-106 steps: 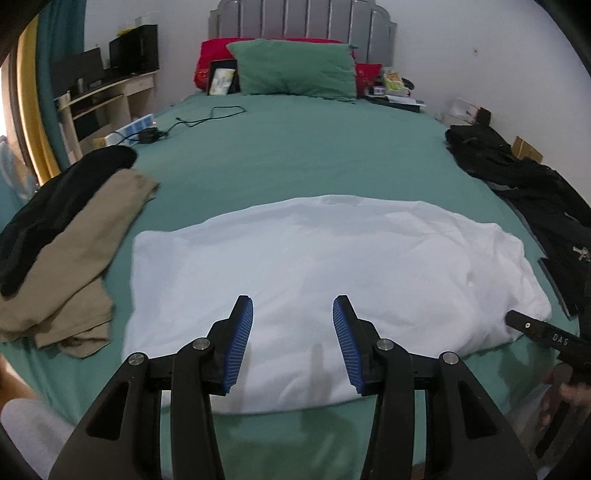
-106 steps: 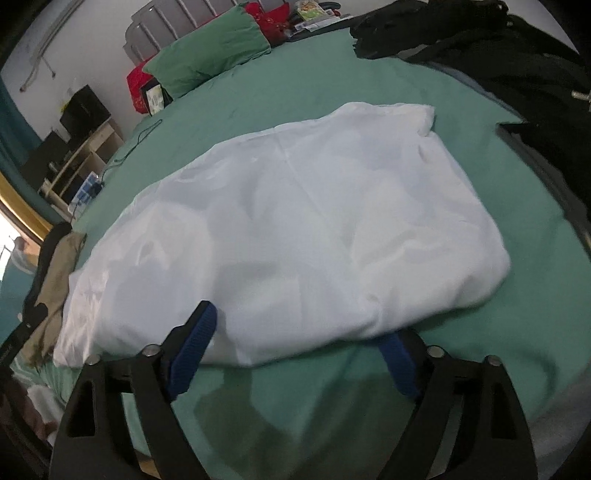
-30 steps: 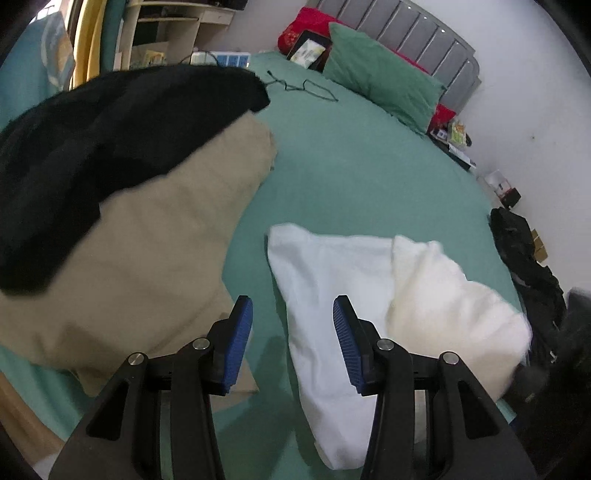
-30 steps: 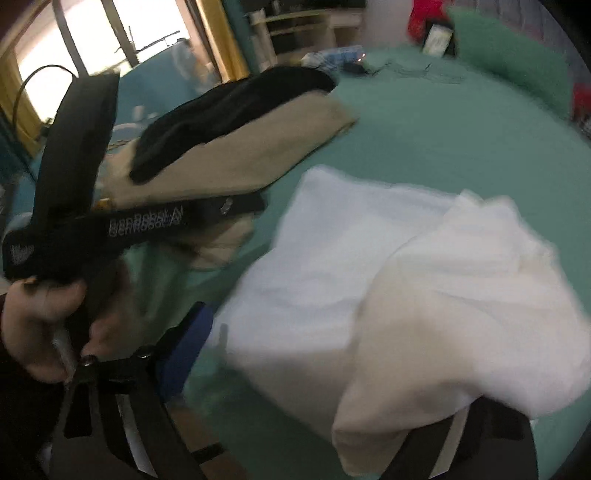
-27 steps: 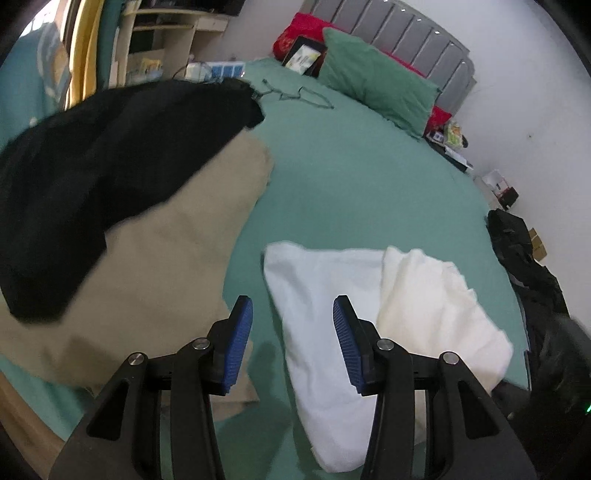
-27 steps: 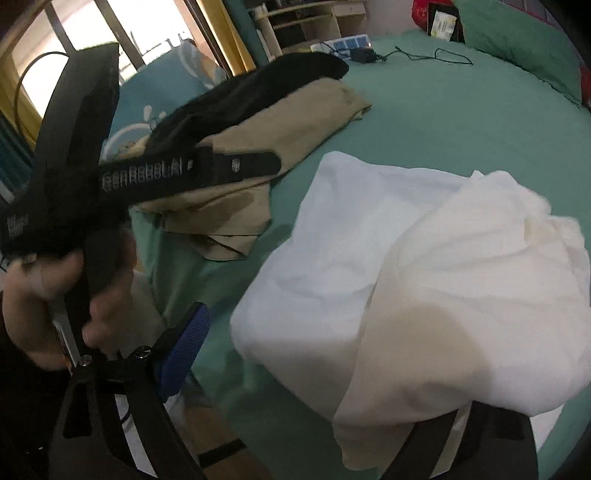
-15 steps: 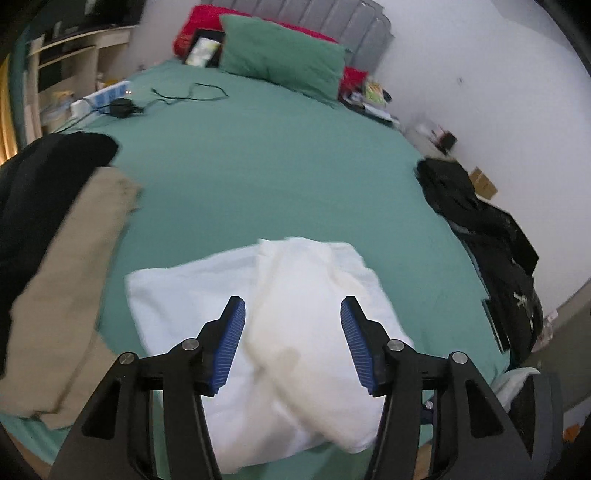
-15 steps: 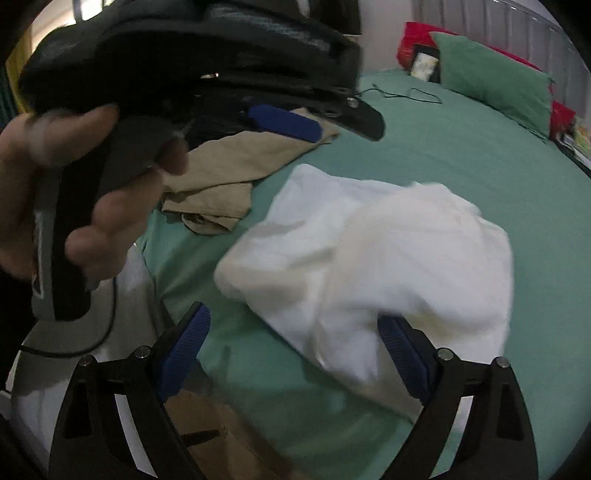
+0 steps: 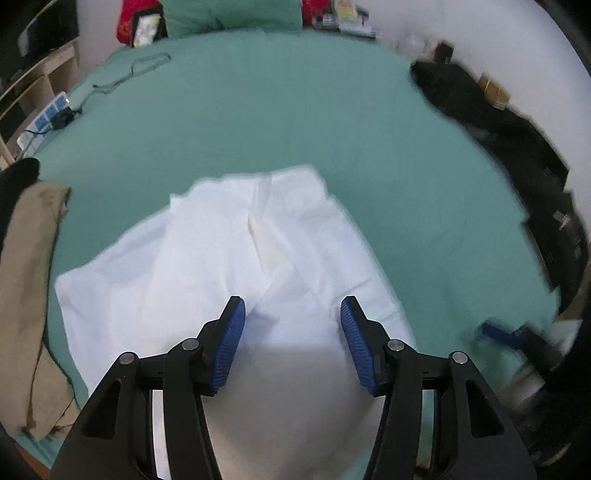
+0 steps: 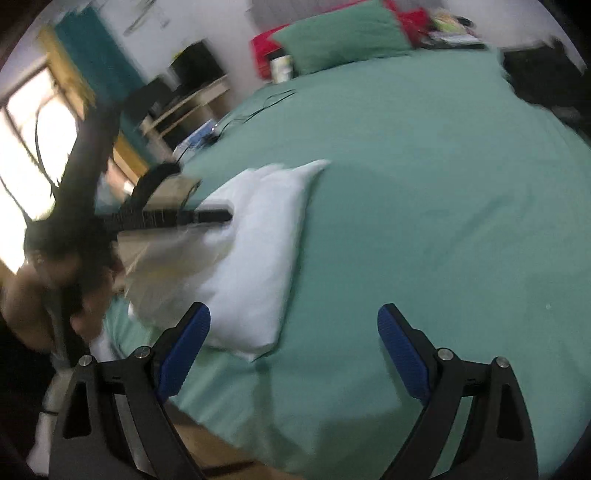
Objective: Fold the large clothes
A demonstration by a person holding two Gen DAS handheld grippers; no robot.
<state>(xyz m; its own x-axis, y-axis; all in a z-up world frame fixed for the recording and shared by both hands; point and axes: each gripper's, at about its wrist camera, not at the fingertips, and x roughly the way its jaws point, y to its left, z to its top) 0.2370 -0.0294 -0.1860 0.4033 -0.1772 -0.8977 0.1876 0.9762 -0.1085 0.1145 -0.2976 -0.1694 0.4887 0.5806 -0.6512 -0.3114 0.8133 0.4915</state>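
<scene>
Bed: green sheet fills both views and serves as the landmark; green pillow and red cushion lie at its head.
White garment: white garment lies folded over on itself near the foot edge of the bed, a crease running down its middle; in the right wrist view it sits toward the bed's left side.
Left gripper: left gripper hangs over the near part of the garment, blue pads spread apart, nothing pinched between them.
Right gripper: right gripper is over bare sheet just beside the garment's near corner, jaws wide and empty.
Tan clothing: tan clothing is heaped at the bed's left edge, with a black piece above it.
Dark clothes: dark clothes run along the bed's right edge.
Cable: cable trails toward the head on the left side.
Blur: the smeared dark shape across the right wrist view is probably the other gripper and the person's hand.
</scene>
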